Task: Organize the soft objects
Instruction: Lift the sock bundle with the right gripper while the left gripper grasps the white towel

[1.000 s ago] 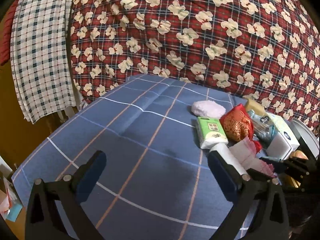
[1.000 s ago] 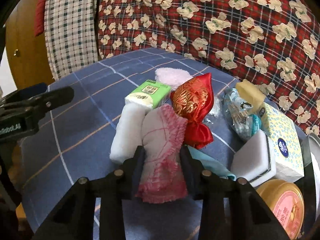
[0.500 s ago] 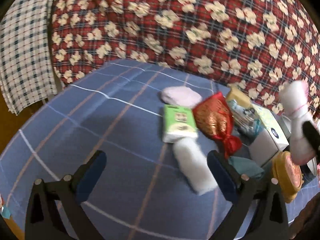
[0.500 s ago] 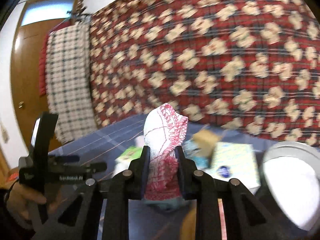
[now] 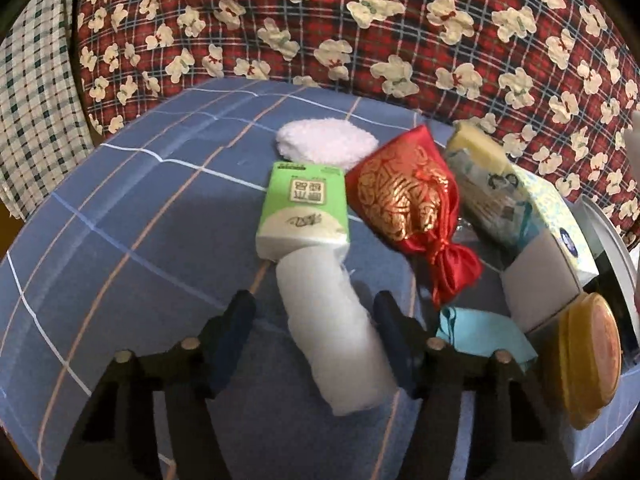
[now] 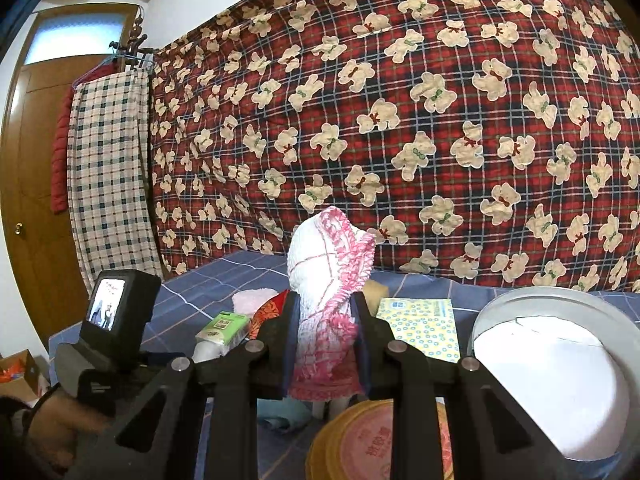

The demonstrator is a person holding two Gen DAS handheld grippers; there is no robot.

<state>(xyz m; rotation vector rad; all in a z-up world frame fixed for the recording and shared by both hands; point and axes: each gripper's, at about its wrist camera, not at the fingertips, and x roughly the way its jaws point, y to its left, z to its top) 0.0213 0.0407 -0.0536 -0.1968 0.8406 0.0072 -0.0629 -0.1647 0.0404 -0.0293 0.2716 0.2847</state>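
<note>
Rolled white towel framed by the spread jaws of the left gripper [image 5: 314, 316]

A white rolled terry towel [image 5: 334, 330] is seen lying between the jaws, untouched; a green-and-white tissue pack [image 5: 303, 210] is set just beyond them, against the towel's far end.

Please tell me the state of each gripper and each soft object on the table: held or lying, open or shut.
right gripper: shut on the pink-trimmed cloth, lifted.
left gripper: open, fingers either side of the white rolled towel.
white rolled towel: lying, not gripped.
green tissue pack: lying flat.
red pouch: lying, tied shut.
blue cloth: lying, crumpled.
</note>
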